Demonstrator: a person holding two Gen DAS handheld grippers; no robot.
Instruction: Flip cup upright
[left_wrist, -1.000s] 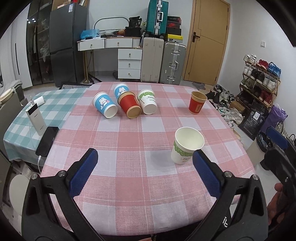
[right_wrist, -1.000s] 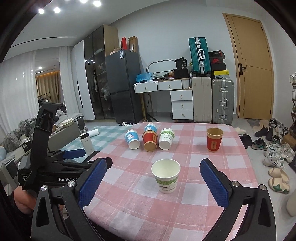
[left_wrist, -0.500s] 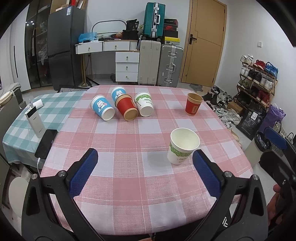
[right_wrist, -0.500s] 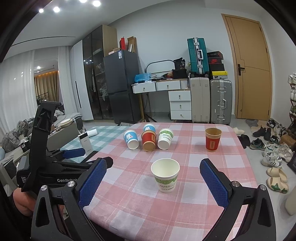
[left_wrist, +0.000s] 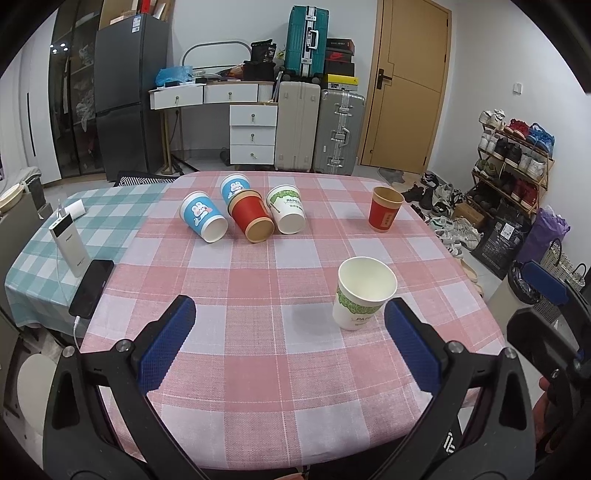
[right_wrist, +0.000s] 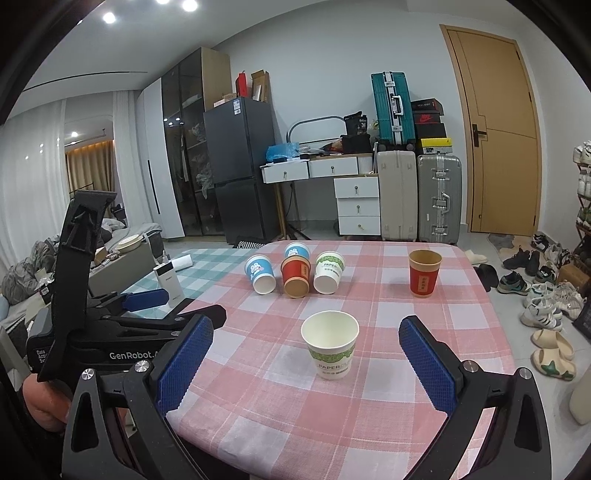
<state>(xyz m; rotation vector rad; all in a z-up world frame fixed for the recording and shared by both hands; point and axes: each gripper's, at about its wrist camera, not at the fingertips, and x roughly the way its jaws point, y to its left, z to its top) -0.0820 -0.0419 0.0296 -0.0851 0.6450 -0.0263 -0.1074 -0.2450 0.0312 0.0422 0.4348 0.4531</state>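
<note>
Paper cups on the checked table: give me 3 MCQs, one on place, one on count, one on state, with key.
1. Where is the upright red cup?
A. far right of the table
B. between the blue cups
C. on the teal cloth

2. How many cups lie on their sides?
A. two
B. four
C. six

3. The white PAPER CUP nearest the right gripper is
A. upside down
B. on its side
C. upright, mouth up

Key: 1 A, it stands alone, apart from the group; 2 B, two blue, one red, one white lie down; 3 C, its open mouth faces up.

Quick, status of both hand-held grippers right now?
Left hand-held gripper: open, holding nothing.
Right hand-held gripper: open, holding nothing; white cup stands free ahead.
</note>
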